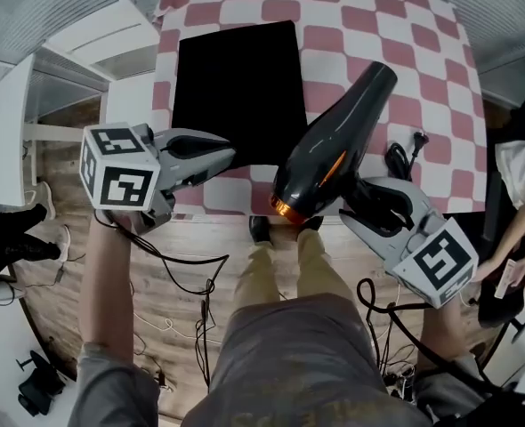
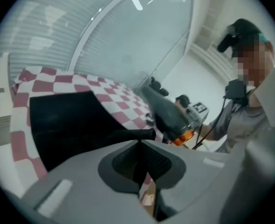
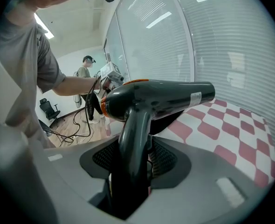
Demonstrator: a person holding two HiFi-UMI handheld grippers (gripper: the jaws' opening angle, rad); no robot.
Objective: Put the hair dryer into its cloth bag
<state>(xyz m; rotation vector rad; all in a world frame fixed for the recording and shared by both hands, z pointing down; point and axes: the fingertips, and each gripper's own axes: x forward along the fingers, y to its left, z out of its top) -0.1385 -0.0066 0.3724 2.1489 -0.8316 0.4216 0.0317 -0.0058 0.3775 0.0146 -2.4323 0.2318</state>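
Note:
A black cloth bag lies flat on the red-and-white checked table. My left gripper is at the bag's near edge, shut on a raised fold of black cloth. The black hair dryer, with an orange ring at its rear, hangs in the air over the table's front edge, just right of the bag. My right gripper is shut on its handle, and the barrel lies crosswise above the jaws. The dryer also shows in the left gripper view, beyond the bag.
The dryer's cord and plug lie on the table to the right. White furniture stands left of the table. Another person sits at the right edge. Cables trail over the wooden floor by my legs.

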